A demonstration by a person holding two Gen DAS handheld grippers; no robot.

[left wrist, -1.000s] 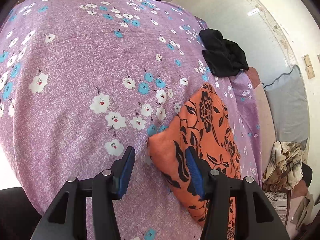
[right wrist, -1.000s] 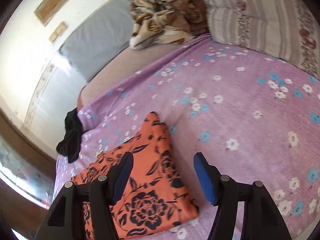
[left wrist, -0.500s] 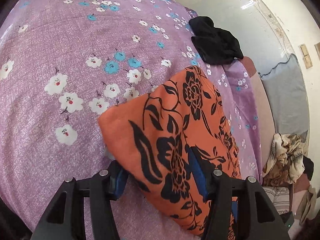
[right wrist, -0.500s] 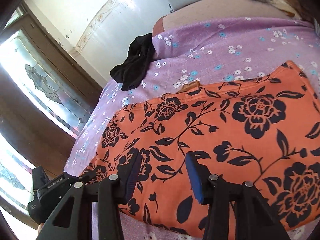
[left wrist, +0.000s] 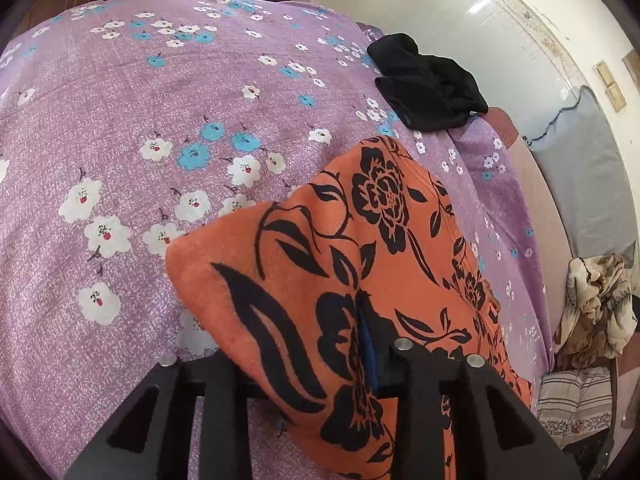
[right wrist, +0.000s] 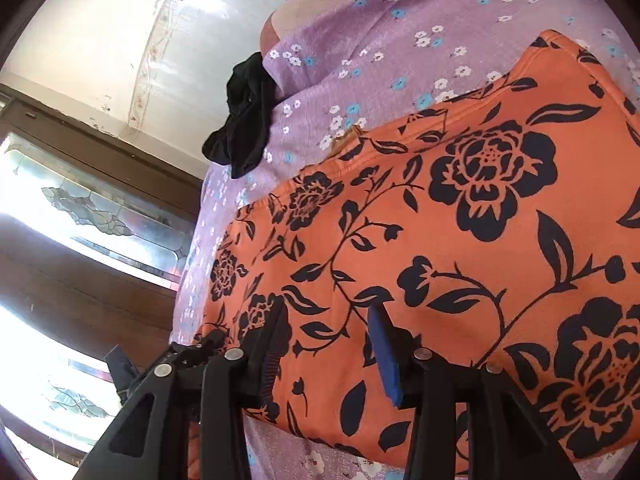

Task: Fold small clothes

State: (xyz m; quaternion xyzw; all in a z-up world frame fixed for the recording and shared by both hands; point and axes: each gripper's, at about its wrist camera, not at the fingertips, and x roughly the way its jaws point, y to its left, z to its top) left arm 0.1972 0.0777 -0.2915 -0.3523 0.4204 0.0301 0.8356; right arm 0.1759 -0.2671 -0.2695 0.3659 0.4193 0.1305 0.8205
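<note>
**Two hand-held grippers at the near edge of one orange garment**

One orange garment [left wrist: 360, 264] with a black flower print lies on the bed, on a purple bedsheet [left wrist: 160, 128] scattered with white and blue blossoms. In the left wrist view the cloth runs from the middle of the picture down to the near edge and drapes over the left hand-held gripper [left wrist: 304, 352]. Its jaws are closing with a fold of the garment between them; the blue pad of the right finger [left wrist: 369, 354] shows in a slit of the fabric, while the left finger is hidden under the cloth, so whether the pads already press on it cannot be told.

In the right wrist view the same garment [right wrist: 460, 240] fills the right and middle of the picture. The right hand-held gripper [right wrist: 332, 344] sits at its near edge with the cloth between its fingers; the jaws are closing, with a gap visible between the pads and the fabric.

A crumpled black garment [left wrist: 428, 88] lies well apart at the far edge of the bed, near the pale wall [left wrist: 460, 20].
</note>
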